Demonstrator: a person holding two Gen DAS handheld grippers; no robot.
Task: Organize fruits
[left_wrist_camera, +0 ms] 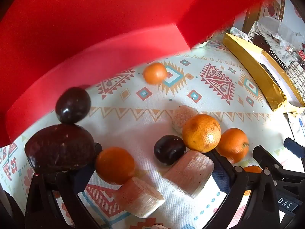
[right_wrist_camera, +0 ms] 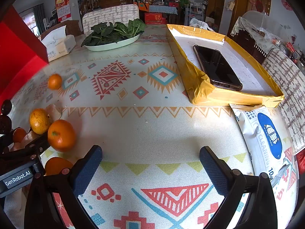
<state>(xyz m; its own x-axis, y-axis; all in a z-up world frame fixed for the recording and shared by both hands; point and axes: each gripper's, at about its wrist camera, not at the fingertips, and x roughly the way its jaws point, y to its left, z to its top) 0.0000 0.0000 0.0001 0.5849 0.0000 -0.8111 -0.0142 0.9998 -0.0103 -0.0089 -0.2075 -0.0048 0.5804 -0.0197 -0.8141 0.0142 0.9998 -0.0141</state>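
In the left wrist view my left gripper [left_wrist_camera: 152, 156] is open, low over a cluster of fruit on the patterned tablecloth [left_wrist_camera: 209, 87]. Between its fingers lie an orange [left_wrist_camera: 115, 165], a dark plum [left_wrist_camera: 169, 149] and pinkish foam fruit sleeves [left_wrist_camera: 188, 173]. A large dark fruit [left_wrist_camera: 60, 150] sits over the left finger, a second dark plum [left_wrist_camera: 73, 105] behind it. A yellowish orange [left_wrist_camera: 201, 132] and another orange [left_wrist_camera: 233, 144] lie at the right finger. A small orange [left_wrist_camera: 154, 73] lies farther off. My right gripper [right_wrist_camera: 150, 169] is open and empty over bare cloth, right of the oranges [right_wrist_camera: 61, 135].
A red box [left_wrist_camera: 95, 28] stands close at the left and back. A yellow-taped tray [right_wrist_camera: 198, 87] holding a phone [right_wrist_camera: 217, 67] is at the right. A wet-wipes pack [right_wrist_camera: 266, 139], a plate of greens [right_wrist_camera: 112, 44] and a tissue box [right_wrist_camera: 59, 45] are also on the table.
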